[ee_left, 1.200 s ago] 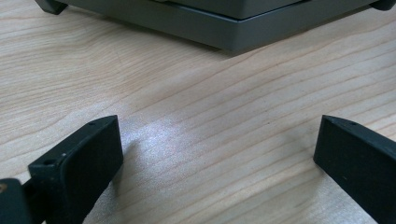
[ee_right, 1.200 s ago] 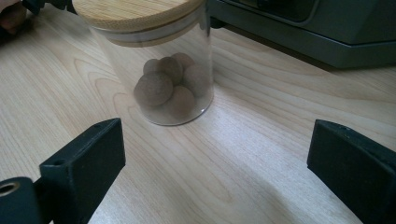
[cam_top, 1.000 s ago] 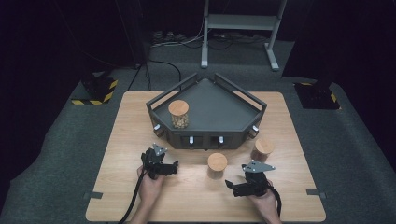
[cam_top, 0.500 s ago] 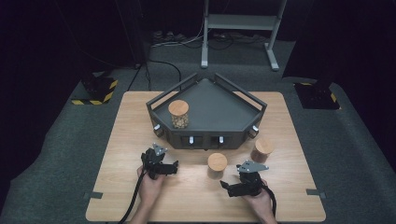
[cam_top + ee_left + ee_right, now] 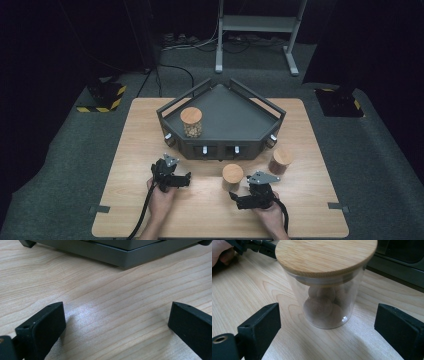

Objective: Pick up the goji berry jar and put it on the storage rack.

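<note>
Wooden desk [image 5: 140, 150], near edge: right hand-held gripper [image 5: 327, 327] wide, jaws just been closing around clear glass bamboo-lidded jar [image 5: 325, 285], not yet gripped; next: squeeze, lift.

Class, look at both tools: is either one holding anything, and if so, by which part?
Nothing is held. The right tool stands open, its jaws either side of the glass jar without touching it. The left tool is open over bare table.

A: Jar status?
B: Glass jar [image 5: 325, 293], bamboo lid [image 5: 325, 255] on, upright on the table [image 5: 310, 210].
A: Contents?
B: Round brown pieces, low in the jar. Sits just in front of the grey tray [image 5: 225, 117].
</note>
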Motion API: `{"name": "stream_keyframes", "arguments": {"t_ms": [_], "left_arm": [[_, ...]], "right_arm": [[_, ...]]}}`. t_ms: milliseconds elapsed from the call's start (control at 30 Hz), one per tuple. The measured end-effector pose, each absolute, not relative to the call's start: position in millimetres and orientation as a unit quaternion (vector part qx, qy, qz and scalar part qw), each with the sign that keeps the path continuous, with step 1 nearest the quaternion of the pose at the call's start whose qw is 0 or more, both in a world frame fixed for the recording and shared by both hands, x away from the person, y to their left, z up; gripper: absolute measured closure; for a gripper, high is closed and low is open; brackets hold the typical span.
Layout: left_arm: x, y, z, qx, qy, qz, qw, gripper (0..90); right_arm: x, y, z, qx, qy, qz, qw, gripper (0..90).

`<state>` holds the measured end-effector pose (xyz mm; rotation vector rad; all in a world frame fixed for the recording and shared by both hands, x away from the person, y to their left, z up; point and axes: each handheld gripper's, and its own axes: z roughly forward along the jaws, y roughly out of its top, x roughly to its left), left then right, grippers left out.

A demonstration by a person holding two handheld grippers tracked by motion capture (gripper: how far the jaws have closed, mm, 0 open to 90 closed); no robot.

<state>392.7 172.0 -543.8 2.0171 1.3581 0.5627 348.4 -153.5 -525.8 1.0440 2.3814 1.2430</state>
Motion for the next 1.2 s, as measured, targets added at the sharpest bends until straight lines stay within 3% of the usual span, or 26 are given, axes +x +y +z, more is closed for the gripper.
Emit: {"name": "stream_keyframes", "arguments": {"t_ms": [1200], "left_arm": [[392.7, 172.0, -543.8, 0.766, 0.516, 0.214, 0.317, 1.4]], "right_arm": [[360.2, -131.6, -532.9, 0.385, 0.796, 0.443, 0.151, 18.6]]}}
